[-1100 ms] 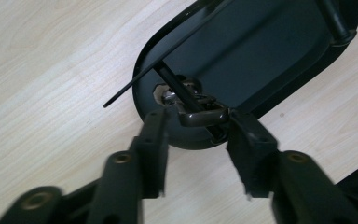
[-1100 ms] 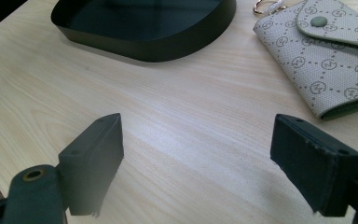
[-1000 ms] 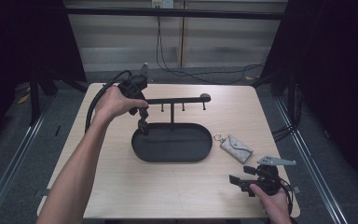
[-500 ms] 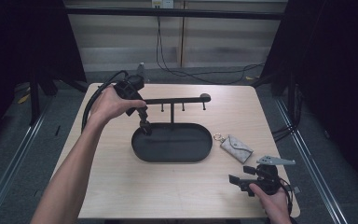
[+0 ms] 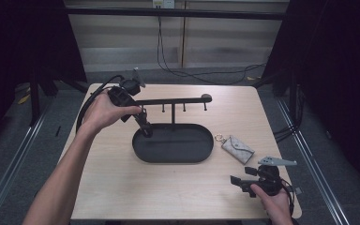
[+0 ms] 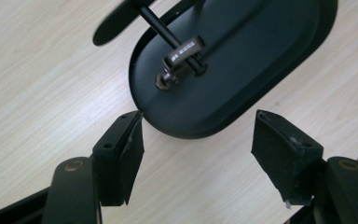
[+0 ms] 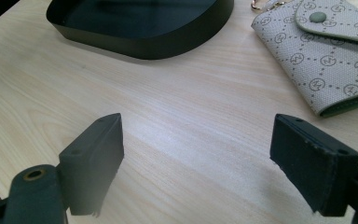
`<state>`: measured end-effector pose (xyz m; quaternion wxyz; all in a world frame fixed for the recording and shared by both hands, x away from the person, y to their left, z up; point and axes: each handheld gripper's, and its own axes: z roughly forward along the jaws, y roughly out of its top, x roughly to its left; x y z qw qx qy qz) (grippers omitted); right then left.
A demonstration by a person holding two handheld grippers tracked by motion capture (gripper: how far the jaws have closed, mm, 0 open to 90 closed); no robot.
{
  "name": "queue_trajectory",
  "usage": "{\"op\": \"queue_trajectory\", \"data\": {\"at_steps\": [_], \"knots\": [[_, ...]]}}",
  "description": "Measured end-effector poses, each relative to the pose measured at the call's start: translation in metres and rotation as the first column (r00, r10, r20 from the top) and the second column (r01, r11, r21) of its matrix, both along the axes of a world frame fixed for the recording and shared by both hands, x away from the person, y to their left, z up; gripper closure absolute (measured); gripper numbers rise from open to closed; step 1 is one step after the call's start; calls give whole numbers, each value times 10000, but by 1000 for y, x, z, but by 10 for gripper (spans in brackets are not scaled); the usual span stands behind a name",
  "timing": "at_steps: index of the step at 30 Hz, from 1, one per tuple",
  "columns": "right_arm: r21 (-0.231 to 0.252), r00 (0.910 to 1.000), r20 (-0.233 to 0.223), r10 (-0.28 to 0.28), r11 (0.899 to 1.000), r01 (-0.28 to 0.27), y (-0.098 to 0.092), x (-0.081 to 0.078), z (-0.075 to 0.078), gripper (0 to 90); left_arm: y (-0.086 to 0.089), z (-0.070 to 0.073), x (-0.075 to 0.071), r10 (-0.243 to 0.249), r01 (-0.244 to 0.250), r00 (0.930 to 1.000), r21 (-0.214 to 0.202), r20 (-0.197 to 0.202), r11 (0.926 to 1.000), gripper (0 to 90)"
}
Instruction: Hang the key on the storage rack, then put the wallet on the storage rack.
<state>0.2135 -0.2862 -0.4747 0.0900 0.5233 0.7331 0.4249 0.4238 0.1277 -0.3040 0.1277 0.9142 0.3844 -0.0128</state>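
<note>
The left gripper (image 5: 146,129) hovers with its jaws spread wide and holding nothing over the 9 o'clock end of the black oval tray (image 5: 187,157) of the key stand, whose hook bar (image 5: 173,101) carries nothing. The grey monogrammed key pouch (image 5: 237,149) lies flat on the table (image 5: 122,187) just off the tray's 3 o'clock end, untouched. The right gripper (image 5: 240,182), jaws likewise apart and empty, rests at the pouch's 6 o'clock, so I judge picking up and hanging the pouch both remain.

High view: fixed above, facing forward and down over whole counter (image 5: 122,187). Both tool views: close, angled down at counter; both share the black tray (image 6: 261,60).
</note>
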Motion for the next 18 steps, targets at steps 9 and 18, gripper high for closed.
{"op": "queue_trajectory", "data": {"at_steps": [9,18], "knots": [[-1,10000,-18,-38,10000,38,0,0,0,173,5,1,-19,-291,320,9983,-584,500,9978,335],[47,9999,-73,-116,9999,116,-1,2,-1,176,19,-10,-36,-327,408,9957,-940,865,9947,334]]}}
